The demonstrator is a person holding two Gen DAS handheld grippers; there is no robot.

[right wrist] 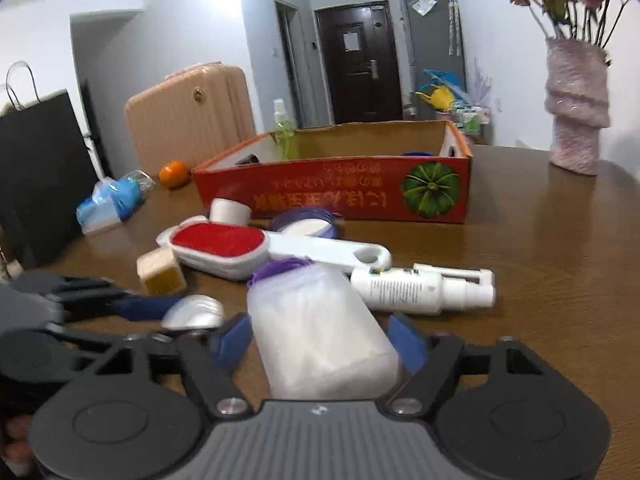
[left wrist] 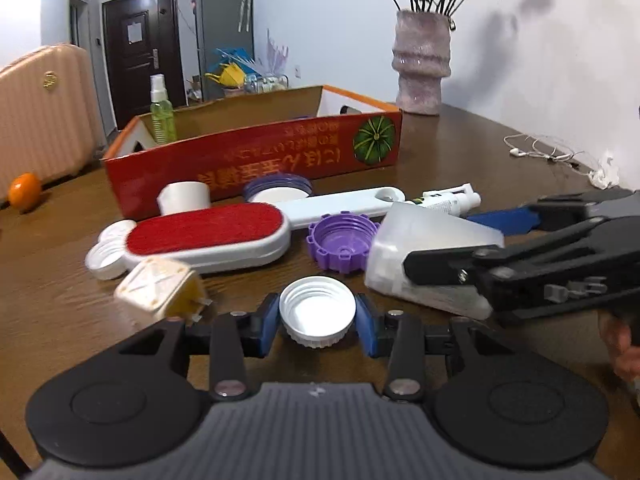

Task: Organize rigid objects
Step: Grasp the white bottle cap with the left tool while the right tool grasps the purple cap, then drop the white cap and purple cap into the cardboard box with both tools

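My left gripper [left wrist: 318,322] is shut on a white screw cap [left wrist: 318,312], open side up, just above the brown table. My right gripper [right wrist: 320,340] is around a frosted plastic jar [right wrist: 320,332] lying on its side; its blue pads [right wrist: 406,342] sit at the jar's flanks. The jar also shows in the left wrist view [left wrist: 428,256] with the right gripper on it. A red cardboard box [left wrist: 256,152] stands open behind the clutter, also in the right wrist view [right wrist: 332,188]. A green spray bottle [left wrist: 162,114] stands inside it.
On the table lie a red-faced lint brush [left wrist: 208,232], a purple lid [left wrist: 342,246], a white spray bottle [right wrist: 424,288], a yellow-white plug [left wrist: 160,292], white caps [left wrist: 106,250] and a white cup [left wrist: 184,198]. A pink vase [left wrist: 420,64], an orange [left wrist: 25,192] and earphones [left wrist: 540,150] are farther out.
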